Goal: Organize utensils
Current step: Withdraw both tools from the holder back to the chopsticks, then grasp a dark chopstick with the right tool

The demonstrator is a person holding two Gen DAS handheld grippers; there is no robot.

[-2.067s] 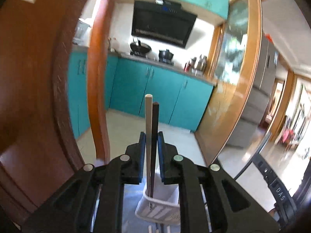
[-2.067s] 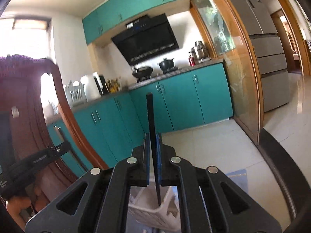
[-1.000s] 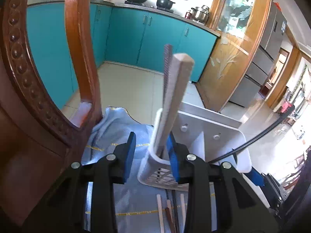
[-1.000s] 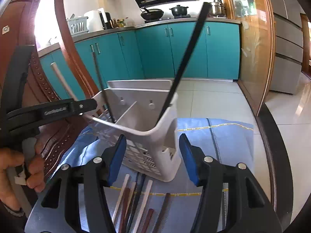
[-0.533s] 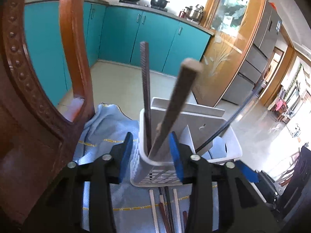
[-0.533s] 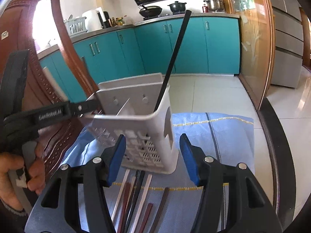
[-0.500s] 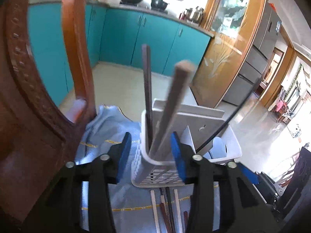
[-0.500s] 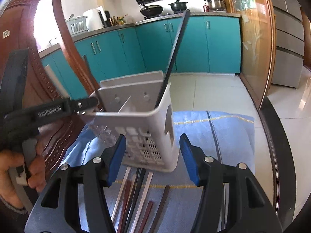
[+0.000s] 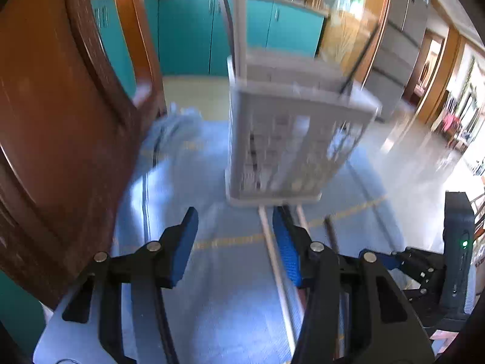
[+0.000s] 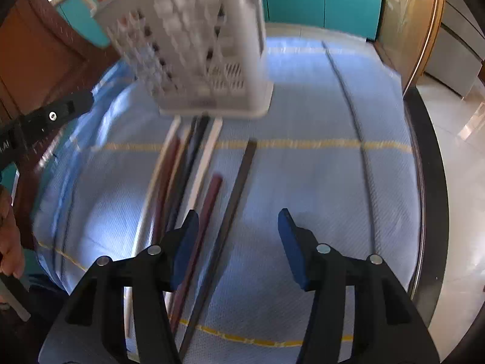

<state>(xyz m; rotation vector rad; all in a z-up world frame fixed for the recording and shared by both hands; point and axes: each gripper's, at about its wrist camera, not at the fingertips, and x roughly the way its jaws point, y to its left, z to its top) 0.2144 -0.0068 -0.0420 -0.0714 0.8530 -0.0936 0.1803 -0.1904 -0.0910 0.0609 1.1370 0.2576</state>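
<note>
Cloth (image 10: 318,182): blue, covers the counter.
Basket (image 10: 194,45): white, far side, some chopsticks already stand inside.
Loose chopsticks (image 10: 194,182): about 6 remain near the basket.
Left gripper (image 9: 233,239): jaws wide, empty.
Right gripper (image 10: 236,242): jaws wide, empty.

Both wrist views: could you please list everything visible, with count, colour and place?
utensil basket: one, white, upright on the cloth.
chopsticks in basket: at least three, pale and dark, standing.
loose chopsticks: about six, white, dark red, black, lying before the basket.
cloth: one, blue with yellow lines, covering the table.
chair: one, brown wood, beside the table.
left gripper: open, empty.
right gripper: open, empty.
hand: one, at the left edge.
</note>
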